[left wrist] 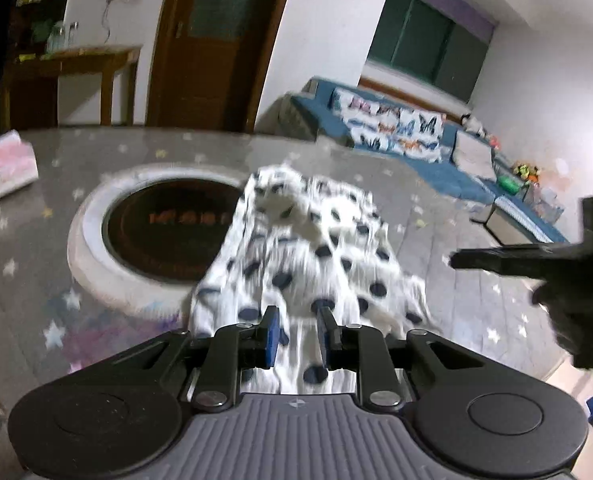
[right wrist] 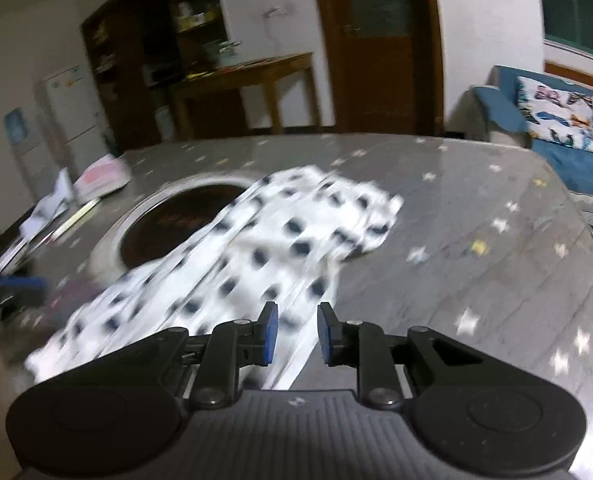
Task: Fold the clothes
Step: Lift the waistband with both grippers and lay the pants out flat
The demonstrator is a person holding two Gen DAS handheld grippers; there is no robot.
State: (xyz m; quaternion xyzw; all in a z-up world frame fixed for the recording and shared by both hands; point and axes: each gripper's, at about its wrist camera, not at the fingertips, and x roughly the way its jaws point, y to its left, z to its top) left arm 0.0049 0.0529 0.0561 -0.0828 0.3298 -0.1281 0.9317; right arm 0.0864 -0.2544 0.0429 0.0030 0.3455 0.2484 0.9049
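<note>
The spotted garment (left wrist: 308,248) lies crumpled on the table (left wrist: 476,280), its long axis running away from the left hand-held gripper (left wrist: 298,334), whose fingers stand apart over its near end. The right hand-held gripper (right wrist: 296,334), also apart and empty, hovers at the cloth's right edge, so both seem about equally near.

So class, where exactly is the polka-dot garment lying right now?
The polka-dot garment lies crumpled on the grey star-patterned table, its left part overlapping the round dark inset, just ahead of both open grippers.
</note>
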